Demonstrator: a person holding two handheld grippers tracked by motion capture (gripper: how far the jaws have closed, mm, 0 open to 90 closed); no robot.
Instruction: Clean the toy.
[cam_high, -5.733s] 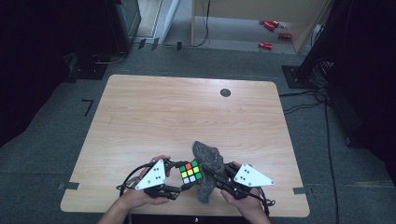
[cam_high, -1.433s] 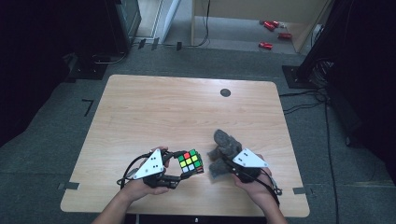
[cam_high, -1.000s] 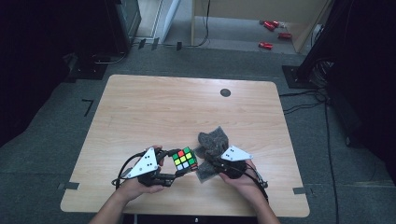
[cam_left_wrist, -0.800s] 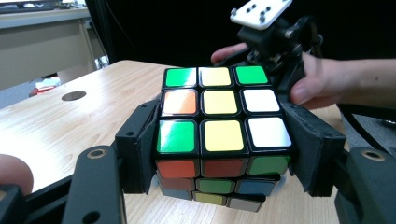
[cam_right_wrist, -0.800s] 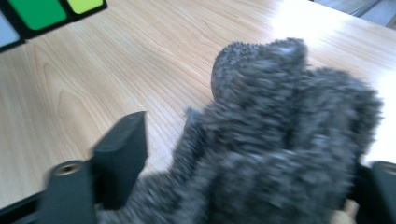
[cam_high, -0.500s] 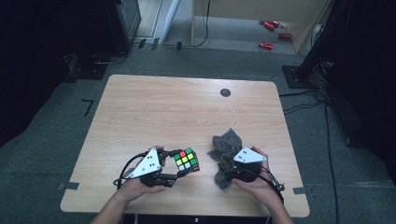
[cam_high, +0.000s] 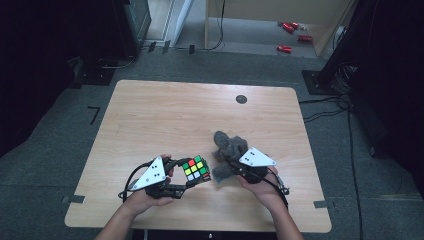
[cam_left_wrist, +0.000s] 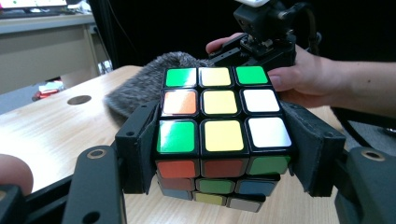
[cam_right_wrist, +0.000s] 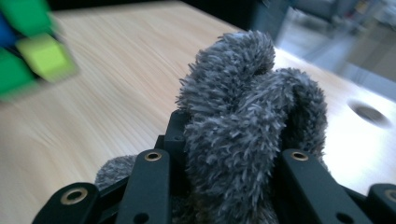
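A scrambled Rubik's cube (cam_high: 196, 168) (cam_left_wrist: 219, 135) is clamped between the jaws of my left gripper (cam_high: 192, 175) (cam_left_wrist: 224, 149), held just above the table near its front edge. My right gripper (cam_high: 227, 167) (cam_right_wrist: 229, 186) is shut on a fluffy grey cloth (cam_high: 229, 148) (cam_right_wrist: 243, 121), bunched up between its jaws. The cloth sits right beside the cube, on its right in the high view. In the right gripper view the cube (cam_right_wrist: 28, 44) shows blurred at the upper left. The left gripper view shows the cloth (cam_left_wrist: 140, 88) behind the cube, with the other hand and gripper (cam_left_wrist: 266, 37) beyond it.
The wooden table (cam_high: 165, 120) has a round cable hole (cam_high: 241, 99) near its far edge. Dark equipment and cables stand on the floor around the table. Red items (cam_high: 292, 36) lie on the floor far behind.
My right gripper has moved the grey cloth back left, close to the cube, after swinging it away to the right. The left gripper and cube have barely moved.
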